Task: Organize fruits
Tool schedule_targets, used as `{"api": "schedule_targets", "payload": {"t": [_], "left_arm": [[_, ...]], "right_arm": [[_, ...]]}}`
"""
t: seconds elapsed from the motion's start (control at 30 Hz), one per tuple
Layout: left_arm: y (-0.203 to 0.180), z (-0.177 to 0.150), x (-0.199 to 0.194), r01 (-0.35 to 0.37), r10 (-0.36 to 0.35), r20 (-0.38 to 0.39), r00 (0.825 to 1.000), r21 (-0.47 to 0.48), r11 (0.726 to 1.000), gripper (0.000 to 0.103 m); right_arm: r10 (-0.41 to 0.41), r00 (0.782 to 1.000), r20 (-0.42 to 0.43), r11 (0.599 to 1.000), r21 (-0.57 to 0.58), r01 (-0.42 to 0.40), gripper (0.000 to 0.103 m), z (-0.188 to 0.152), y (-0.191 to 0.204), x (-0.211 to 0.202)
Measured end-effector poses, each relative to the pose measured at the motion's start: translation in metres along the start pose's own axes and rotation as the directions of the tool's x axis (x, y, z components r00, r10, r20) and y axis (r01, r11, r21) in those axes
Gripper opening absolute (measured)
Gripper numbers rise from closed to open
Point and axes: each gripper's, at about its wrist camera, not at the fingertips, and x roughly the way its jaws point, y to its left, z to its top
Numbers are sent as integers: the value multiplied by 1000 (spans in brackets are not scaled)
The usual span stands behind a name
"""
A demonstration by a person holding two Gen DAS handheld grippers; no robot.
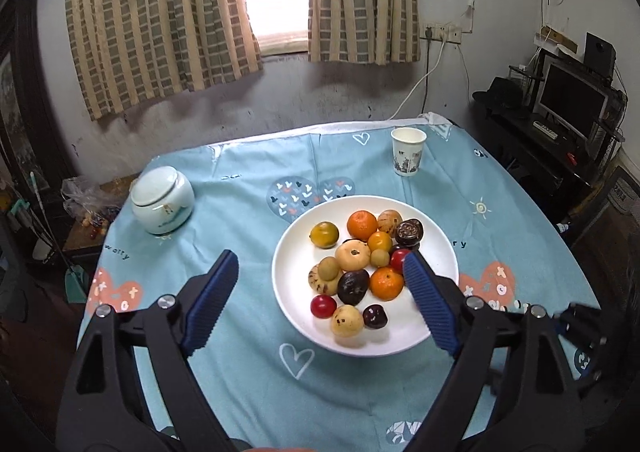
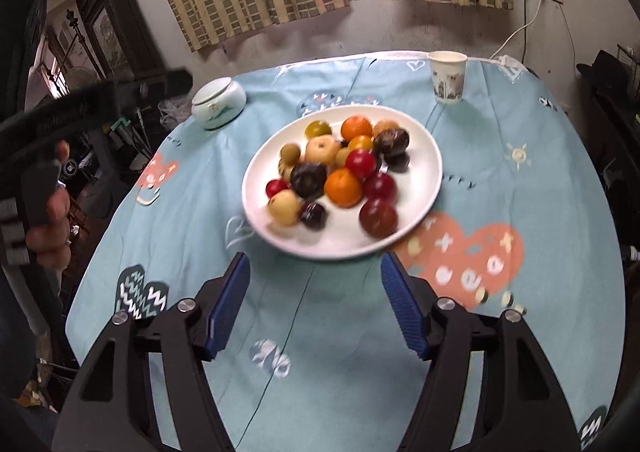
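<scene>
Left wrist view: left tool [image 1: 320,292] gapes wide, empty, over the white plate [image 1: 440,252] of mixed fruit; right tool [image 2: 314,304], likewise wide and empty, waits nearer, plausibly both poised for picking.

Tabletop is covered in a soft matt cloth [image 1: 248,372], light blue with printed hearts, a bit creased. The plate [image 1: 440,248] looks like smooth glossy white ceramic, same for the pale lidded jar [image 1: 162,200] at mid left. Paper cup [image 1: 408,152] near the top, matt. Left gripper [image 1: 318,264] is matt black plastic with ribbed blue rubbery pads [image 1: 210,302] and shiny metal bolts. Curtains [image 1: 160,12] are woven checked fabric.
</scene>
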Motion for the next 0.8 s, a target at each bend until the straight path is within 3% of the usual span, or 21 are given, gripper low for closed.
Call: {"api": "schedule_targets", "payload": {"t": [0.1, 0.17, 0.23, 0.33, 0.47, 0.67, 0.8], "left_arm": [[-1, -2, -16, 10, -10, 21, 1000, -4, 1000, 88], [2, -4, -25, 21, -20, 32, 999, -32, 999, 95], [10, -6, -33, 48, -44, 37, 998, -95, 994, 101], [19, -10, -43, 76, -68, 52, 996, -176, 982, 101], [22, -14, -43, 40, -35, 34, 999, -182, 983, 101], [13, -19, -45, -89, 91, 25, 996, -80, 993, 101], [17, -20, -48, -78, 80, 17, 997, -89, 993, 101]], "right_arm": [[7, 1000, 5, 1000, -2, -7, 69, -11, 12, -8], [10, 1000, 14, 1000, -8, -10, 69, -16, 19, -13], [14, 1000, 18, 1000, -10, -14, 69, -20, 24, -17], [14, 1000, 17, 1000, -13, -14, 69, -25, 28, -19], [4, 1000, 10, 1000, -8, -4, 69, -33, 30, -20], [-28, 1000, 2, 999, -23, 28, 69, -37, 28, -20], [-34, 999, 0, 999, -22, 34, 69, -39, 27, -19]]}}
